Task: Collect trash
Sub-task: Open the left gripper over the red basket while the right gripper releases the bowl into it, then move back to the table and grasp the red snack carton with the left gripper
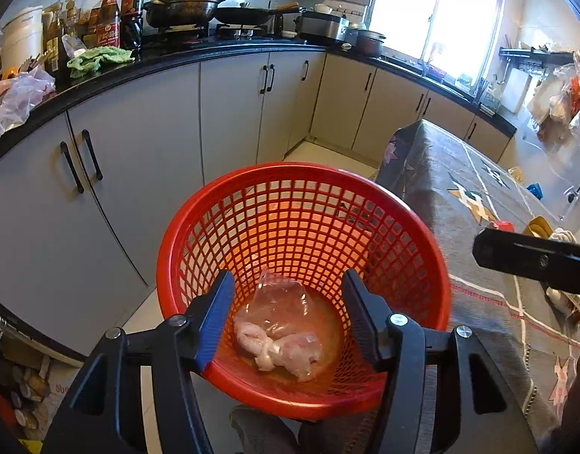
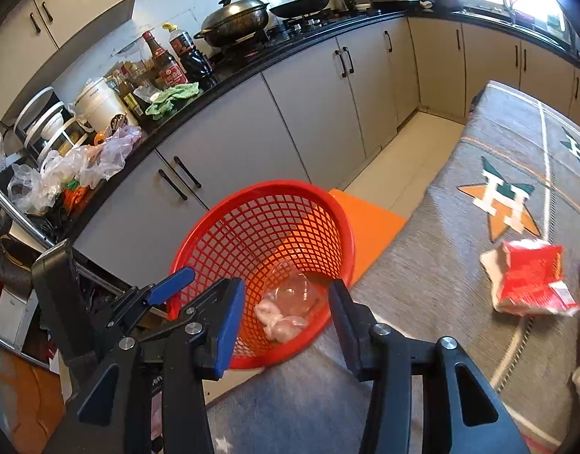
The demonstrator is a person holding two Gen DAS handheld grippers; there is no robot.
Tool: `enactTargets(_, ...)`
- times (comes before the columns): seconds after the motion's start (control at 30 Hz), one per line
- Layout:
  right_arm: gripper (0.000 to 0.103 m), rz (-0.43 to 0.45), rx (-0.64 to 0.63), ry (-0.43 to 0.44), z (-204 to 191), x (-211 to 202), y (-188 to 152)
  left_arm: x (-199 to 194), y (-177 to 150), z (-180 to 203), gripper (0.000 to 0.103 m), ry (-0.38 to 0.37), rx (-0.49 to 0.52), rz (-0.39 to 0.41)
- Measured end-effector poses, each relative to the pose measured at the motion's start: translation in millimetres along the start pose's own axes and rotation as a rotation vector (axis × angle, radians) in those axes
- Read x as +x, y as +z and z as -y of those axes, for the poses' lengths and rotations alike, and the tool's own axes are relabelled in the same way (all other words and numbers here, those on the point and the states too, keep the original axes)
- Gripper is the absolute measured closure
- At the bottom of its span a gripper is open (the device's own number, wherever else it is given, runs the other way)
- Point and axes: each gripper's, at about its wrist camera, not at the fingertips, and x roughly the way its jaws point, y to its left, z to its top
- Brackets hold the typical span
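A red mesh basket (image 1: 301,170) stands beside the cloth-covered table, and a knotted clear plastic bag (image 1: 278,325) with something pale inside lies at its bottom. My left gripper (image 1: 288,276) hangs open over the basket's near rim, with nothing touching its pads. In the right wrist view the same basket (image 2: 267,189) and bag (image 2: 286,310) lie just ahead. My right gripper (image 2: 286,283) is also open and empty above the basket's near edge. One blue finger (image 2: 172,283) of the left gripper shows at the left. A red snack packet (image 2: 532,280) lies crumpled on the table.
A grey patterned cloth covers the table (image 2: 460,227) on the right. An orange surface (image 2: 365,223) lies behind the basket. Grey cabinets (image 1: 138,159) run along the left under a black counter with bottles, a wok (image 1: 184,3) and plastic bags (image 2: 81,166).
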Motion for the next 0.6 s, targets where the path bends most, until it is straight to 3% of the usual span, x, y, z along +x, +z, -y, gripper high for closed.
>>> enactTargets(0.27,0.05,0.056,0.04,-0.024,19,-52,-31,-25,-1,33,0.044,-0.038,0.051,0.036)
enactTargets(0.6,0.049,0.158,0.179,-0.066,76,-146,-93,-49,-14,111,0.041,-0.123,0.195,0.041)
